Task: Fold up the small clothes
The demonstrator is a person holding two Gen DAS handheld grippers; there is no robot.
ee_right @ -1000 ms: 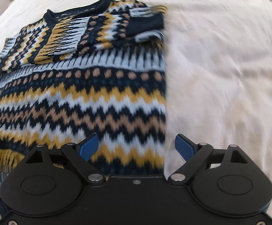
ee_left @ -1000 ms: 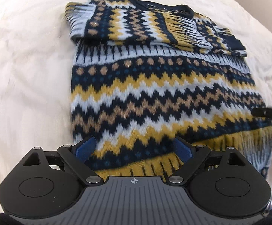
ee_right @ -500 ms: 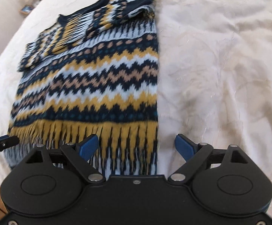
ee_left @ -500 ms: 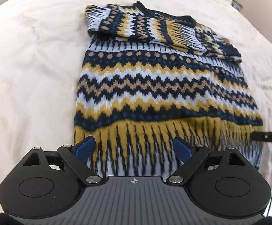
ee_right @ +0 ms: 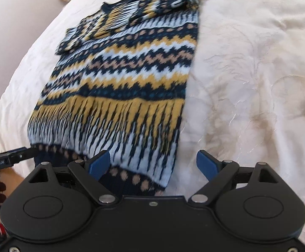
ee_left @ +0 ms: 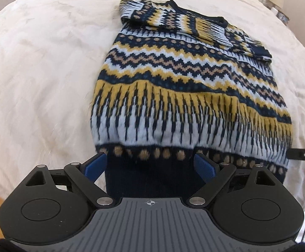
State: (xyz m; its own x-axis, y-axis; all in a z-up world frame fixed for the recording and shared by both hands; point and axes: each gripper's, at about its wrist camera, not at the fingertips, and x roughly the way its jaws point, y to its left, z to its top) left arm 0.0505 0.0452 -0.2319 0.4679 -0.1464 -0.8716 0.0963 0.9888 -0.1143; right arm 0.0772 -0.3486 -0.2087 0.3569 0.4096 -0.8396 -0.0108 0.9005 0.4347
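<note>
Both pairs of jaws stand open and empty over the near hem of the sweater [ee_left: 190,96], the left gripper [ee_left: 150,166] at its left corner, the right gripper [ee_right: 154,163] at its right. The sweater lies on the bed [ee_left: 36,67], its long axis running away toward the collar. The hem's lowest edge is hidden behind the grippers.

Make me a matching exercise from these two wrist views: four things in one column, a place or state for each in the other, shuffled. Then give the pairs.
Things
1. navy, mustard and pale-blue zigzag knit sweater
2. sweater's sleeves
3. left tongs
4. right tongs

States
A. open, over the hem's right corner
B. folded across the chest
C. flat on the cream bedspread
D. open, over the hem's left corner

Pairs: 1-C, 2-B, 3-D, 4-A
</note>
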